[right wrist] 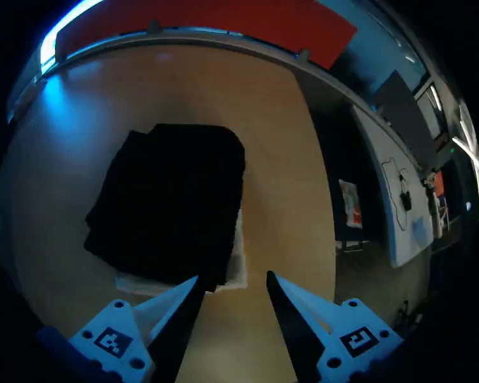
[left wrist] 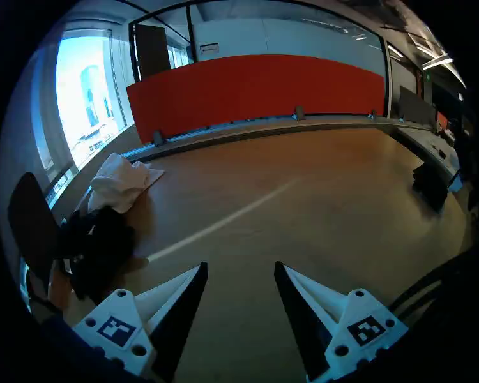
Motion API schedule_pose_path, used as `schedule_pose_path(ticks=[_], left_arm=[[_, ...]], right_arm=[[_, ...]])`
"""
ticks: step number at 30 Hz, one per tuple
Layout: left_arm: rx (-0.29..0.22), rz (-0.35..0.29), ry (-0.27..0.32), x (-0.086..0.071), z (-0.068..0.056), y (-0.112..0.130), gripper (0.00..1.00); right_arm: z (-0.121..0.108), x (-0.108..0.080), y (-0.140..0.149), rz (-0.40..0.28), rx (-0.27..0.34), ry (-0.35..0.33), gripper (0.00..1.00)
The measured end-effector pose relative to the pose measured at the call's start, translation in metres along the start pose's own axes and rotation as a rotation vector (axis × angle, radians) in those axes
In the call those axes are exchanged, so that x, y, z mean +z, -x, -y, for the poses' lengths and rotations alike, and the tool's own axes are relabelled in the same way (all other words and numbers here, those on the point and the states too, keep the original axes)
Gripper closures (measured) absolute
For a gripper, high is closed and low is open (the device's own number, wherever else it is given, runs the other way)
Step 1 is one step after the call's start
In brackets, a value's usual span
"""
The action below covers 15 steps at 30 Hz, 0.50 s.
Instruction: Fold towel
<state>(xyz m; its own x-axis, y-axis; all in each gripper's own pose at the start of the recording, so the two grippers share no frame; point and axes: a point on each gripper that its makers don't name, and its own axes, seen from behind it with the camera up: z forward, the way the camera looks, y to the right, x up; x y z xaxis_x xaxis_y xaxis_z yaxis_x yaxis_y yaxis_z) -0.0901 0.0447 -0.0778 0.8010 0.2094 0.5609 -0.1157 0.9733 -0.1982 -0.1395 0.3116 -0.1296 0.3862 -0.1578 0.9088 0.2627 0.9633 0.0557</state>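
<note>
Well, the black towel (right wrist: 169, 204) lies folded flat into a neat, squarish slab on the wooden table (right wrist: 284, 159), stacked on a folded white towel (right wrist: 239, 271) whose edge peeks out along the near side. Its long side seems to run away from the right gripper (right wrist: 233, 284), leaning slightly right, though the dark cloth hides its folds. That gripper's fingers stand apart, empty, just before the stack. The left gripper (left wrist: 239, 271) hangs wide and empty over bare wood; well off to its left sit a crumpled white towel (left wrist: 118, 182) and a dark heap (left wrist: 96, 246).
</note>
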Motion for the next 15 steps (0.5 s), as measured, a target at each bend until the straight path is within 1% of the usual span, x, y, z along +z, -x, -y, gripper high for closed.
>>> schedule_pose_path(ticks=[8, 12, 15], left_arm=[[0.003, -0.006, 0.001, -0.002, 0.0008, -0.0022, 0.23], [0.003, -0.009, 0.0, -0.0035, 0.0017, -0.0032, 0.23], [0.001, -0.011, -0.001, -0.0044, 0.0032, -0.0035, 0.23]], right_arm=[[-0.0091, -0.0015, 0.0001, -0.001, 0.007, 0.039, 0.28], [-0.0085, -0.0044, -0.0006, -0.007, 0.003, 0.041, 0.28], [-0.0084, -0.0081, -0.0019, -0.015, 0.003, 0.041, 0.24]])
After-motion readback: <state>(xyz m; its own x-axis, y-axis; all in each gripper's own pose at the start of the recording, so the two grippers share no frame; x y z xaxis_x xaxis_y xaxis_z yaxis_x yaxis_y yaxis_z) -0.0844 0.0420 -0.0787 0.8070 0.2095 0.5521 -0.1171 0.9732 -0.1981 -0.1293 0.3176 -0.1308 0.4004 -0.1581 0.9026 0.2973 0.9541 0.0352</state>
